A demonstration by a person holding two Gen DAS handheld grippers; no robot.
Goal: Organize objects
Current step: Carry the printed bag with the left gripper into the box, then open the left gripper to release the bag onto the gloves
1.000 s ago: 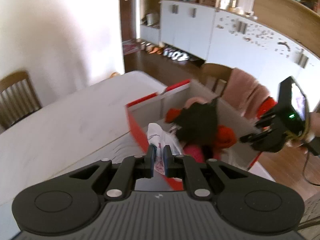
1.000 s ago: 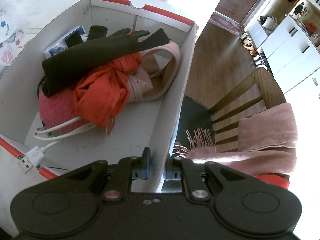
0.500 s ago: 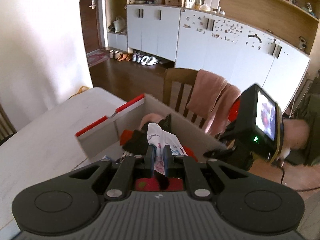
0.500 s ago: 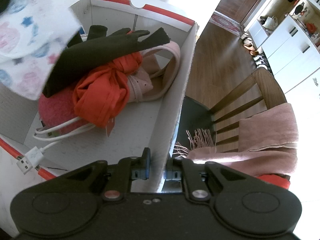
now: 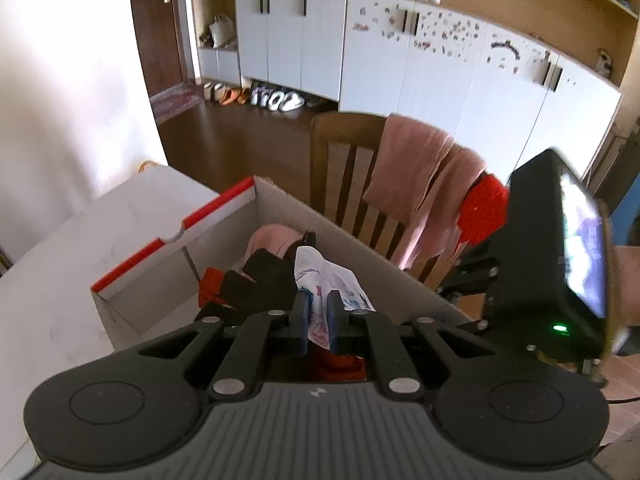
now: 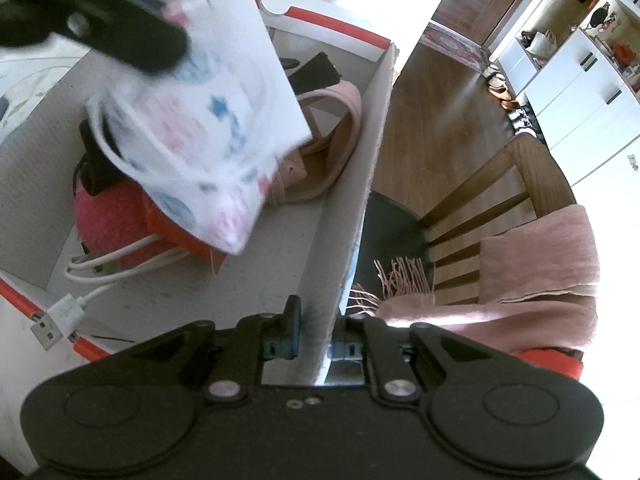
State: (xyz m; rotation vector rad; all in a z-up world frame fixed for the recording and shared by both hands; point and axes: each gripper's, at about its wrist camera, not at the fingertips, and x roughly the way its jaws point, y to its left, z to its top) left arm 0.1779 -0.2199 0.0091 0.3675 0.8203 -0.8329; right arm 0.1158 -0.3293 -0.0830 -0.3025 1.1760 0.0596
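On the white desk [image 5: 80, 264], the left claw [image 5: 318, 312] is clamped on a printed face mask [image 6: 208, 120], dangling it over the box [image 5: 352, 240] for dropping; the right claw [image 6: 316, 334] pinches the box's wall, steadying it.

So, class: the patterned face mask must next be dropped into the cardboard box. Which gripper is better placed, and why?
Left. The left gripper already pinches the face mask above the cardboard box, over the clothes inside. The right gripper straddles the box's wall, steadying it.
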